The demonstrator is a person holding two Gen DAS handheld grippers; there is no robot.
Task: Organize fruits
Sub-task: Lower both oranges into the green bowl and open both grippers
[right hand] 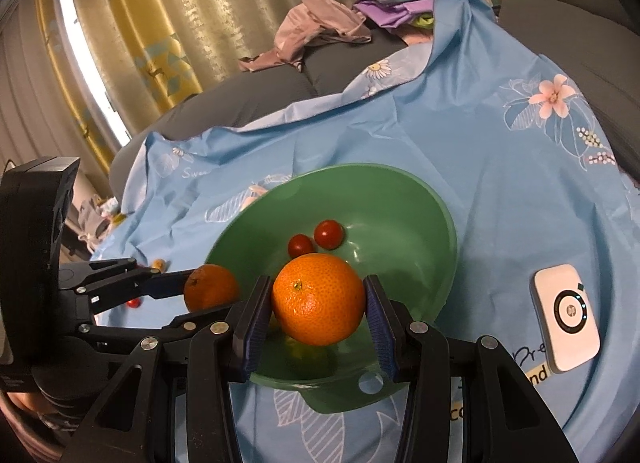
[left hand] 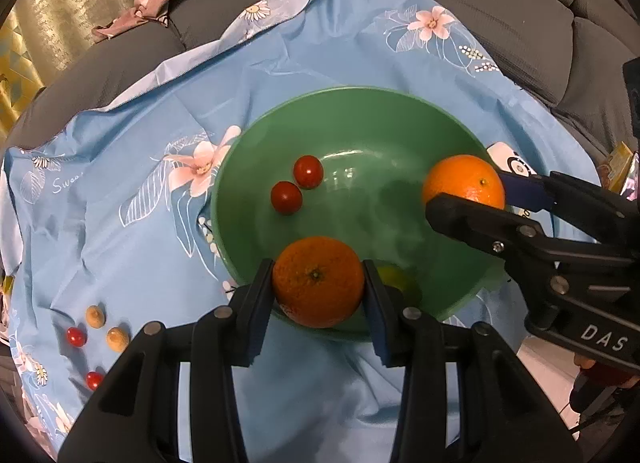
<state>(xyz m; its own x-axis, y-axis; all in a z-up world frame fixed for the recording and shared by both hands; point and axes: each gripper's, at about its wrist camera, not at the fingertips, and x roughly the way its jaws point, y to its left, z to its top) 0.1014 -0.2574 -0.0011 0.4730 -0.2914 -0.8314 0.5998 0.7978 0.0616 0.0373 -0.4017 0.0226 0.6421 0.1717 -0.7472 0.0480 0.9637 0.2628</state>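
A green bowl (left hand: 248,167) stands on a blue flowered cloth (left hand: 132,151); it also shows in the right wrist view (right hand: 420,199). Two cherry tomatoes (left hand: 297,184) and a yellow-green fruit (left hand: 396,277) lie inside. My left gripper (left hand: 318,295) is shut on an orange (left hand: 318,281) over the bowl's near rim. My right gripper (right hand: 318,311) is shut on another orange (right hand: 318,299), held over the bowl; the left wrist view shows it (left hand: 464,181) at the bowl's right side.
Two cherry tomatoes (left hand: 76,337) and two tan round fruits (left hand: 96,317) lie on the cloth left of the bowl. A white HP device (right hand: 566,317) lies right of the bowl. Crumpled clothes (right hand: 320,31) sit on the grey sofa (left hand: 520,23) behind.
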